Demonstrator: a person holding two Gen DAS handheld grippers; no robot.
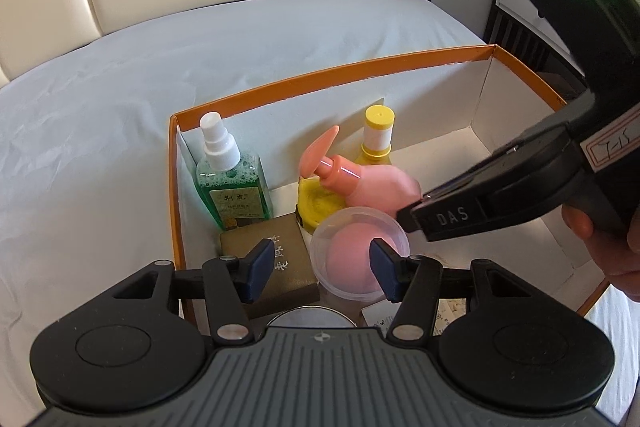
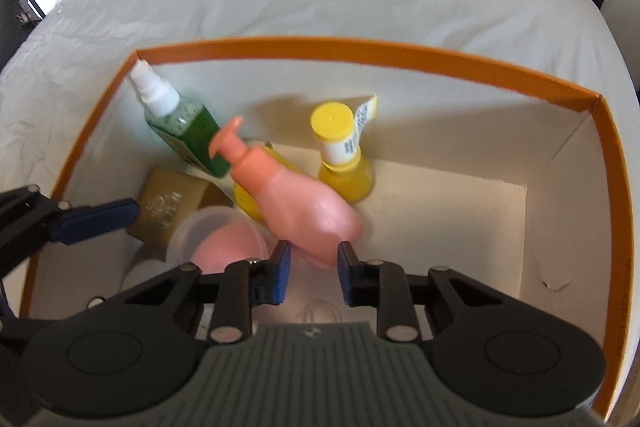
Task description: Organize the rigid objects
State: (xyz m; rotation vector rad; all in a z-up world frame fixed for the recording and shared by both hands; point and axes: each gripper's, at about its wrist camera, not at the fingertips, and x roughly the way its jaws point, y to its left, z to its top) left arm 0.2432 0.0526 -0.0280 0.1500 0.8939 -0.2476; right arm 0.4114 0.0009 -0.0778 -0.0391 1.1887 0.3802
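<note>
Looking mostly done: pink pump bottle [image 2: 304, 203] pinched at its base between right gripper [image 2: 313, 269] fingers, inside the box [image 2: 360, 45]; left gripper [image 1: 320, 267] fingers spread, holding nothing.

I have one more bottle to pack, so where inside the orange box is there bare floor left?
The right half of the orange box is bare: white floor between the yellow bottle, the pink pump bottle and the right wall. The left end is crowded: green spray bottle, brown box and clear lidded cup packed close together.
</note>
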